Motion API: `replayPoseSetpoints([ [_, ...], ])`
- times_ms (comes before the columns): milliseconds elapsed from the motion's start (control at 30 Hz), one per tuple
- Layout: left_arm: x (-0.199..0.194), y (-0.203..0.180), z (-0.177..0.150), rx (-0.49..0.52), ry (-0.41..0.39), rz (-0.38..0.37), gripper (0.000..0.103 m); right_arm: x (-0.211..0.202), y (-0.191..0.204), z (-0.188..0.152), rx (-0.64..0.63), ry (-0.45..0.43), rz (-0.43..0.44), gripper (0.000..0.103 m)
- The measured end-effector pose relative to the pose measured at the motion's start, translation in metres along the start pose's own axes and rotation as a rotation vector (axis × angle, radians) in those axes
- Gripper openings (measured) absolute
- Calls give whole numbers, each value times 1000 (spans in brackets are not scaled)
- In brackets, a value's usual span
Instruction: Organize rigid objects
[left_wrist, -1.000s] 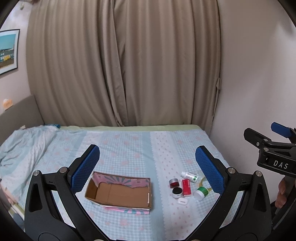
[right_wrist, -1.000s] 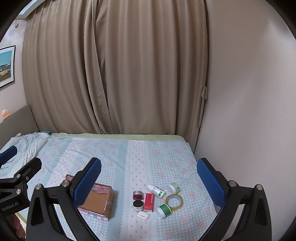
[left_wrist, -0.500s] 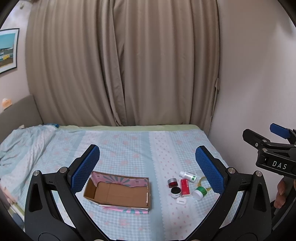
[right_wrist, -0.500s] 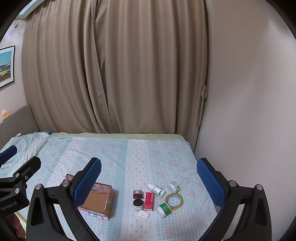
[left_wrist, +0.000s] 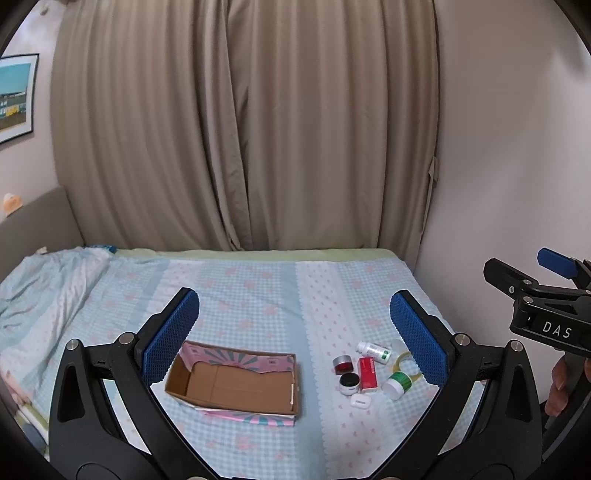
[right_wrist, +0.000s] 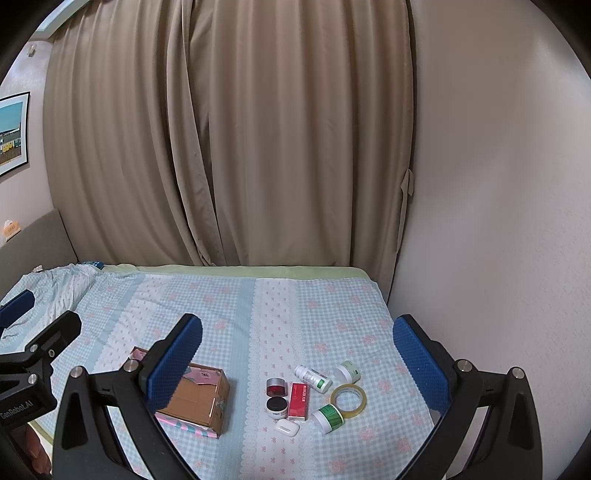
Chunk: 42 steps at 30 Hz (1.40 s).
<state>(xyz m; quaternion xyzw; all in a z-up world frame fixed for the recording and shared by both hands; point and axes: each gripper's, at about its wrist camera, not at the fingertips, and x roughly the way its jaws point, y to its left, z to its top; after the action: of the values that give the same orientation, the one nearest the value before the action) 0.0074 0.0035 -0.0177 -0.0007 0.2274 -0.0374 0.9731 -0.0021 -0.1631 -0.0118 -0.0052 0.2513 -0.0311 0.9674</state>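
An open cardboard box (left_wrist: 236, 384) lies on the bed; it also shows in the right wrist view (right_wrist: 195, 400). To its right sits a cluster: a red box (right_wrist: 298, 400), a white bottle (right_wrist: 313, 378), a red-topped jar (right_wrist: 275, 386), a black-lidded jar (right_wrist: 277, 406), a green-labelled jar (right_wrist: 328, 417), a tape roll (right_wrist: 348, 400), a white case (right_wrist: 287, 427) and a small white jar (right_wrist: 347, 371). My left gripper (left_wrist: 293, 336) is open and empty above the box. My right gripper (right_wrist: 297, 354) is open and empty above the cluster.
The bed (right_wrist: 229, 306) has a blue checked sheet and meets beige curtains (right_wrist: 229, 140) at the back and a wall (right_wrist: 498, 221) on the right. A rumpled blanket (left_wrist: 40, 288) lies at the left. A grey headboard (left_wrist: 37, 221) stands at far left.
Both views have shifted only slightly; the box and cluster sit a touch lower in the left wrist view. Both grippers stay open.
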Motion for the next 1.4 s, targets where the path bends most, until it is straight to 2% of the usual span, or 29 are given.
replayPoseSetpoints([
  [500,8,2,3,-4,26,-18,103,0,0,-2,4,5,0,103],
  [733,38,-4,2,-25,134,-54,103,12,-14,-3,39,68,14,103],
  [867,77,-16,-18,-57,222,-29,102,43,-40,-12,67,148,31,103],
  [1000,124,-30,-46,-100,339,-35,103,88,-67,-29,75,249,37,103],
  [1200,198,-56,-110,-114,484,-35,102,161,-95,-60,14,330,17,103],
  [1400,267,-78,-175,-81,597,-83,102,235,-108,-95,-78,383,85,103],
])
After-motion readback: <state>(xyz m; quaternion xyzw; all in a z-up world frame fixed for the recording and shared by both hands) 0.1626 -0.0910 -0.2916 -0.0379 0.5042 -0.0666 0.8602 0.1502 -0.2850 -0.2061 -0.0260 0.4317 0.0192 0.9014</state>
